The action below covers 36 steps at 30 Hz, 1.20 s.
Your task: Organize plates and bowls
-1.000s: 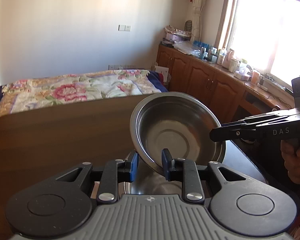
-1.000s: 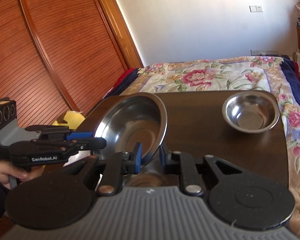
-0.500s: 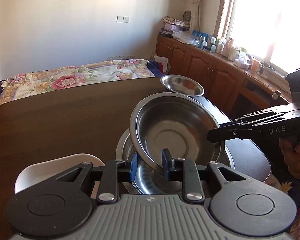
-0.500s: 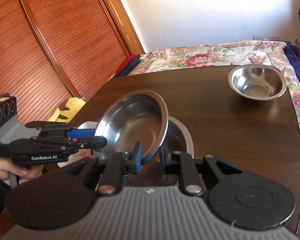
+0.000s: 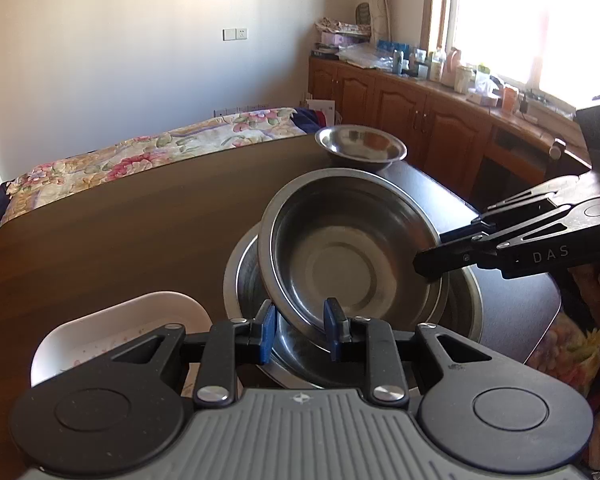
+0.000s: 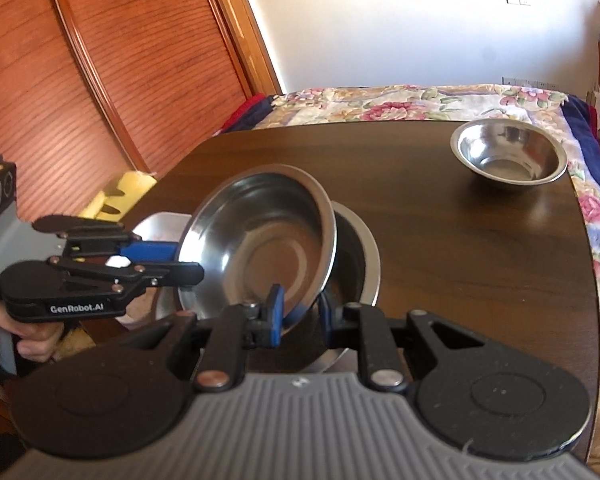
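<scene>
We saw held bowl (image 5: 352, 256): brushed steel, dull sheen | 1 o'clock small bowl (image 6: 508, 158): polished steel | table (image 6: 480, 248): dark glossy wood | 8 o'clock plate (image 5: 112, 328): matt white

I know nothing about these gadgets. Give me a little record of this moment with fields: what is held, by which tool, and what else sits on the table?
held item: shallow steel bowl, tilted
left gripper: shut on its near rim
right gripper: shut on the opposite rim
directly beneath: larger steel basin on the dark wooden table
far corner: small steel bowl, standing alone
beside basin: white dish, partly hidden
</scene>
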### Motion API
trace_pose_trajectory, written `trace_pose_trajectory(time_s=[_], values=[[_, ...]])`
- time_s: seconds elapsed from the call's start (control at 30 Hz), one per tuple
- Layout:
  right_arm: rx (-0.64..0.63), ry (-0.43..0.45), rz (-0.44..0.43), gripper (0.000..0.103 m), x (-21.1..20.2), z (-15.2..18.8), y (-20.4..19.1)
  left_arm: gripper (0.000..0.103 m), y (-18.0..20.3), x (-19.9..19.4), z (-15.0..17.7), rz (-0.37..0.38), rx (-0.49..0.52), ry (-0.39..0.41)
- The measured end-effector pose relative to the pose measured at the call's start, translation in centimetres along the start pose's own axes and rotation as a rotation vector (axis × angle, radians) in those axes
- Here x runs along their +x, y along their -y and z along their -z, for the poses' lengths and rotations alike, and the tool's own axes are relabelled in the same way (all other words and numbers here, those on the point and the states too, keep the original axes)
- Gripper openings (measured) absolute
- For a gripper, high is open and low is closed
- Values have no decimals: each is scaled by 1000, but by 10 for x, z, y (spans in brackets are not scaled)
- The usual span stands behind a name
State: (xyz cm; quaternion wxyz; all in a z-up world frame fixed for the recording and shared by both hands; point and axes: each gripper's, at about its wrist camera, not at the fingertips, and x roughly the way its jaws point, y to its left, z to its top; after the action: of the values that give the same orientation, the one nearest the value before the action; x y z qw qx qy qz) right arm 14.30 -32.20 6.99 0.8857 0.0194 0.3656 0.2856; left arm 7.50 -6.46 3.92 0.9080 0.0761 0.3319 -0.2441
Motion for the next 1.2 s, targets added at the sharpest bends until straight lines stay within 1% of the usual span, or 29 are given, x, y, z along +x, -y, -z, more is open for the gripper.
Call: trace_pose_trajectory(time_s=[0.33,0.53,0.6,0.7,0.8,1.07,1.2], values=[[-78,-14,56,21,4,0,-7,28,1,5,4,-27,43,0],[-166,-29,98,21,7,-1,-15,28,0,7,4,-46,53,7],[-177,-32,101,18,7,-2,-16,28,0,9,5,-51,59,7],[-184,-36,105,12,8,-3,-15,27,1,9,7,-50,58,7],[-196,-40,111,10,9,-3,-17,25,2,11,7,-57,63,3],[-243,-57,137,12,15,-6,-23,25,-3,6,2,-65,41,31],[-244,-63,141,12,17,-9,-23,25,-7,3,-2,-62,21,50]])
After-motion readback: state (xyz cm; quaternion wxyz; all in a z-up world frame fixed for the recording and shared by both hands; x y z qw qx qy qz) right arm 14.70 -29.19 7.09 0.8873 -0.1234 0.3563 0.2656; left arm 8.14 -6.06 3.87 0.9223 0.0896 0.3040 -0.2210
